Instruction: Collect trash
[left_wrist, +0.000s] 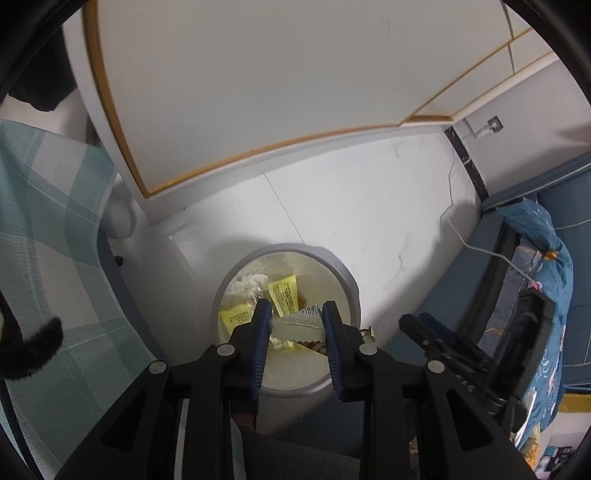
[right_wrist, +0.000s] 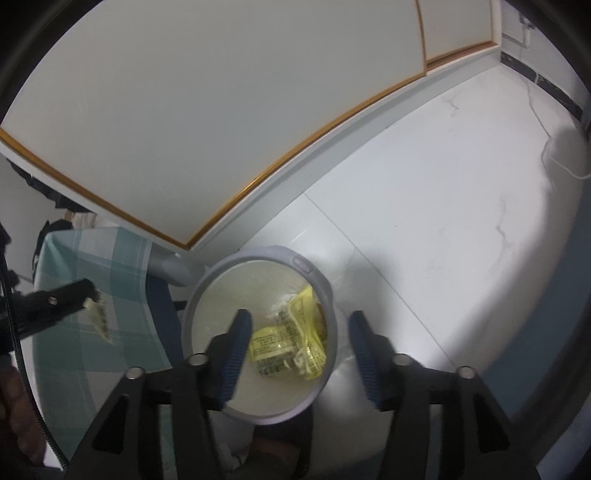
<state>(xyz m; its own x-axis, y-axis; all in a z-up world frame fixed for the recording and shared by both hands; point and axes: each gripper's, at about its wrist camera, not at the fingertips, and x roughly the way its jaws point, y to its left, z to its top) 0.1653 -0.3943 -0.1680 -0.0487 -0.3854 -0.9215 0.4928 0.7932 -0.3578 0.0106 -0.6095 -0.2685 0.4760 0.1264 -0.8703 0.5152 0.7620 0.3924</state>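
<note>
A round grey trash bin (left_wrist: 351, 284) stands on the white floor, with yellow wrappers (left_wrist: 282, 299) inside. My left gripper (left_wrist: 295, 326) is shut on a pale clear wrapper (left_wrist: 297, 328) and holds it above the bin's opening. My right gripper (right_wrist: 299, 349) is open and empty, directly above the same bin (right_wrist: 325, 291), with the yellow wrappers (right_wrist: 288, 339) between its fingers. The left gripper (right_wrist: 86, 291) with its wrapper (right_wrist: 98, 317) also shows at the left of the right wrist view.
A bed with a green checked sheet (left_wrist: 48, 236) lies left of the bin. A white wardrobe (left_wrist: 258, 74) with wood trim stands behind. A blue cabinet (left_wrist: 546, 206) with a patterned cloth (left_wrist: 546, 266) and a white cable (left_wrist: 480, 243) are at the right.
</note>
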